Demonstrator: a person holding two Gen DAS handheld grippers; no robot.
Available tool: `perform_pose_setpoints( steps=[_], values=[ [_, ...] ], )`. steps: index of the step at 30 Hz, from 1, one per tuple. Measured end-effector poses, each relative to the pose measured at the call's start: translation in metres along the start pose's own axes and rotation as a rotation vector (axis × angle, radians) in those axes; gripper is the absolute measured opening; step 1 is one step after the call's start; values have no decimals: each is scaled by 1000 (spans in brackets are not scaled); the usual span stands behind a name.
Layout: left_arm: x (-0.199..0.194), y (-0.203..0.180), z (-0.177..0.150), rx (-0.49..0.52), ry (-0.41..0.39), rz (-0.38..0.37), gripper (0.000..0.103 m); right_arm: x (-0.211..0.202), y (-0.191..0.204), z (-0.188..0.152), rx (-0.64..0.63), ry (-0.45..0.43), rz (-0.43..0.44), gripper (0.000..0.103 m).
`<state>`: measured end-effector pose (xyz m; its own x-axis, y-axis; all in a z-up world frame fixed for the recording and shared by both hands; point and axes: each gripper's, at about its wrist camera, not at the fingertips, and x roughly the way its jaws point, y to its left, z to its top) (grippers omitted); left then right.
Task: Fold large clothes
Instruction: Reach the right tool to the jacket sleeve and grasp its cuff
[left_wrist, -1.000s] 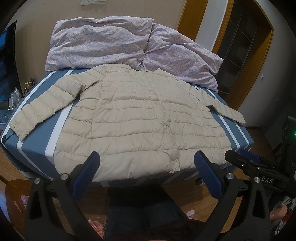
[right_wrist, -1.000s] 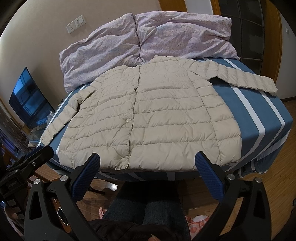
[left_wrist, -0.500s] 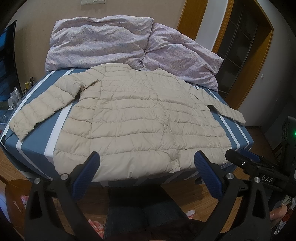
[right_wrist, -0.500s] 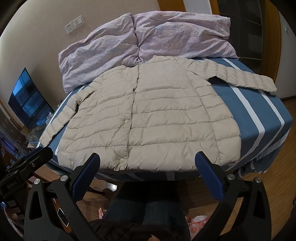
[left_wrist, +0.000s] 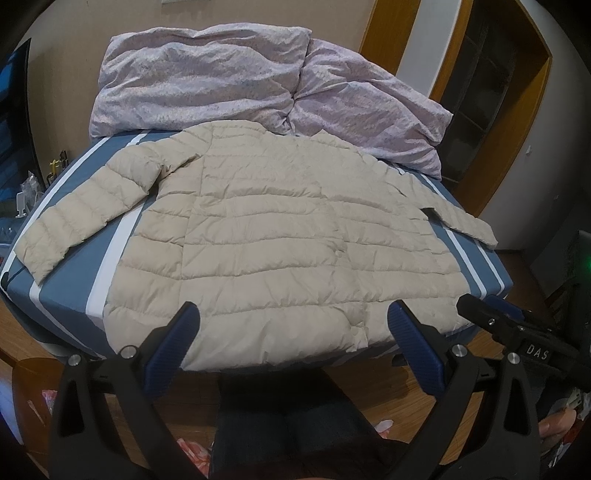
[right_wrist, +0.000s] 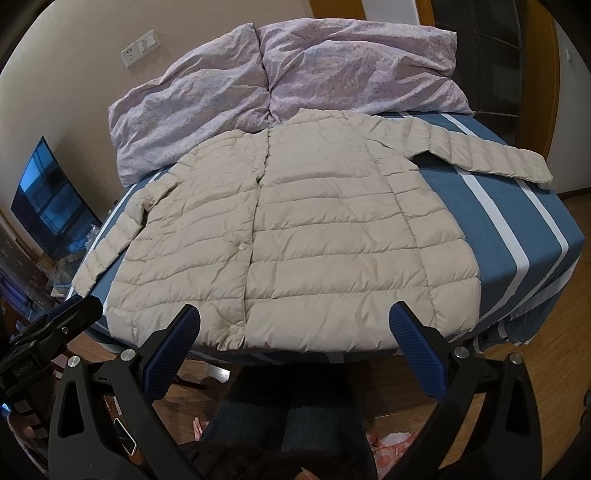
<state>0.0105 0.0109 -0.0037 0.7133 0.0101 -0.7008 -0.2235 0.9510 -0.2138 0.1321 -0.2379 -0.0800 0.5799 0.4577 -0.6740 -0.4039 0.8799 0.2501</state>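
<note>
Left wrist view: we hold the left gripper (left_wrist: 291, 328) with its jaws spread wide and empty, short of the hem of the beige puffer jacket (left_wrist: 280, 243), which lies flat, front up, on the blue striped bed (left_wrist: 74, 295), so we judge the first fold should start by pinching the left sleeve (left_wrist: 85, 210) near its cuff. Right wrist view: our right gripper (right_wrist: 293, 328) is likewise wide apart and holds nothing, and we should grip the right sleeve (right_wrist: 491, 155) cleanly to lay it across the chest without bunching.

Lilac duvet (left_wrist: 258, 88) (crumpled), television (right_wrist: 51, 206)
</note>
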Motion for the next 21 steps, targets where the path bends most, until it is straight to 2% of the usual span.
perform_pose_setpoints(
  steps=[6,11,16,21],
  values=[
    [26,2,9,-3,27,31,101,17,-7,13,16,25,-37,102],
    [49,7,22,3,39,85,101,31,-25,28,35,21,-98,102],
    [82,11,42,22,66,137,101,50,-60,52,76,17,-193,102],
    [114,18,68,39,37,214,101,67,-104,78,114,18,-293,102]
  ],
)
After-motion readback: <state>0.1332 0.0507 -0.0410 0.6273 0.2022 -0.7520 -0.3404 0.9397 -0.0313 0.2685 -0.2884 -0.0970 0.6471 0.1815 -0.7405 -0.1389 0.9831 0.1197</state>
